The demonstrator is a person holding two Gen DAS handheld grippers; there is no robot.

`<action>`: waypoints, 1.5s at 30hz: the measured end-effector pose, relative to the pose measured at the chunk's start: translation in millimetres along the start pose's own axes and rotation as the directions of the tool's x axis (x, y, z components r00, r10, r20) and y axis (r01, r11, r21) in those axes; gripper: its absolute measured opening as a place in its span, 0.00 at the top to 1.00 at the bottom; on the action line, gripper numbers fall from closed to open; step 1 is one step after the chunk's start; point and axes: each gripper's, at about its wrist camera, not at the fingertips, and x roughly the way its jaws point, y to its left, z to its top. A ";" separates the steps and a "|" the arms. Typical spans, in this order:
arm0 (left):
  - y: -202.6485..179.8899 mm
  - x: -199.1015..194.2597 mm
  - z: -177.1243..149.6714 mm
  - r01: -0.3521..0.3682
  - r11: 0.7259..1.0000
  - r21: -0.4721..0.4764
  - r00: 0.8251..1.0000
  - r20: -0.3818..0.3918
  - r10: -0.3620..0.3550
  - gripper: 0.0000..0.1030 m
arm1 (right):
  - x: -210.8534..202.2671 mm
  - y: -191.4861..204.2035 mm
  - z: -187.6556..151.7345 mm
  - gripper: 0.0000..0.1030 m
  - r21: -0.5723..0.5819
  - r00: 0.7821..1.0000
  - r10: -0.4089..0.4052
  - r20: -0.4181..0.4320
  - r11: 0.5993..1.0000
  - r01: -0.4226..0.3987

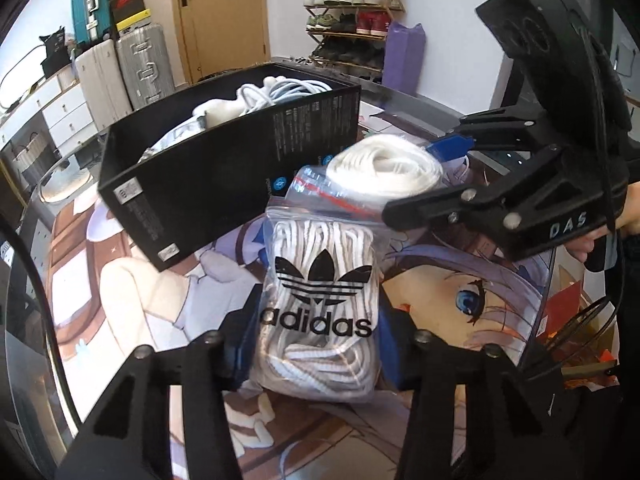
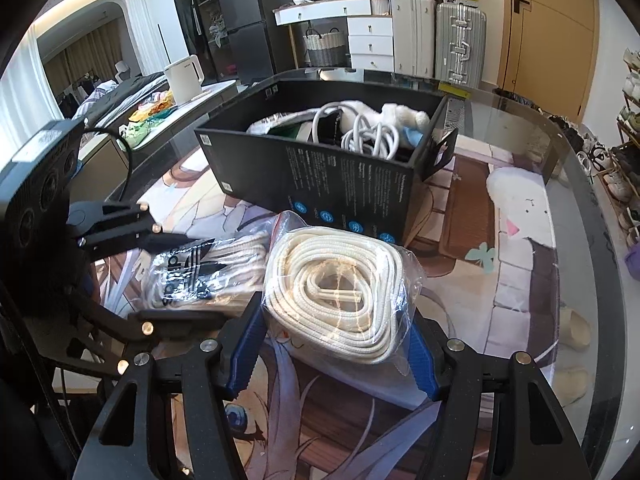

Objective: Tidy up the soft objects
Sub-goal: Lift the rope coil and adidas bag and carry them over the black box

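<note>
Adidas-branded bag of laces (image 1: 320, 304): a clear zip bag printed with a black trefoil logo, packed with white-and-grey cord, is seen at the lower centre of the left wrist view, clamped between the blue pads (image 1: 394, 344) of the left gripper (image 1: 320, 340), which is closed on it. In the right wrist view the same bag (image 2: 192, 276) is found at left centre, lying on the worktop (image 2: 520, 280), whose surface is covered by a printed cartoon mat under glass.

Bag of cream flat cord (image 2: 336, 300): a clear plastic bag holding a coiled cream band is seen at the centre of the right wrist view, gripped from both sides by the blue pads (image 2: 244, 352) of the right gripper (image 2: 332, 356). It lies just beside the branded bag, to its right in that view.

Black box (image 2: 332, 184): an open cardboard box is set on the worktop behind both bags, in the upper centre of the frame. White cables (image 2: 368, 132) and a white plush item (image 2: 404, 114) are held inside it.

Background: suitcases (image 1: 128, 68), a wooden door (image 1: 220, 12) and a shoe rack (image 1: 348, 8) are seen along the top of the left wrist view.
</note>
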 end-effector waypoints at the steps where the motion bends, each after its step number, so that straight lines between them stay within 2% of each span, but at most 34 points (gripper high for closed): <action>1: 1.9 -1.2 -0.5 0.001 1.000 -0.012 1.000 0.004 -0.001 0.55 | -2.8 0.0 0.7 0.38 0.000 1.000 0.004 0.010 1.000 -0.004; 11: 13.2 -17.6 1.5 0.014 0.998 -0.059 0.998 0.058 -0.010 0.56 | -30.1 8.3 4.6 0.38 -0.031 0.993 0.019 0.117 0.999 -0.016; 17: 16.3 -39.3 4.6 0.023 0.997 -0.075 0.993 0.117 -0.014 0.56 | -52.8 19.9 7.1 0.38 -0.073 0.977 0.039 0.211 0.997 -0.024; 23: 23.0 -58.9 10.7 0.012 0.994 -0.108 0.983 0.184 0.008 0.56 | -69.0 21.9 9.5 0.38 -0.056 0.964 0.024 0.263 0.998 -0.010; 33: 47.9 -77.9 17.5 -0.004 0.973 -0.230 0.963 0.262 0.066 0.56 | -86.0 5.4 13.1 0.38 0.051 0.947 -0.036 0.318 0.998 0.020; 45: 73.0 -78.9 27.8 -0.044 0.949 -0.314 0.950 0.281 0.137 0.56 | -89.6 -4.9 32.5 0.38 0.101 0.936 -0.080 0.342 0.994 0.048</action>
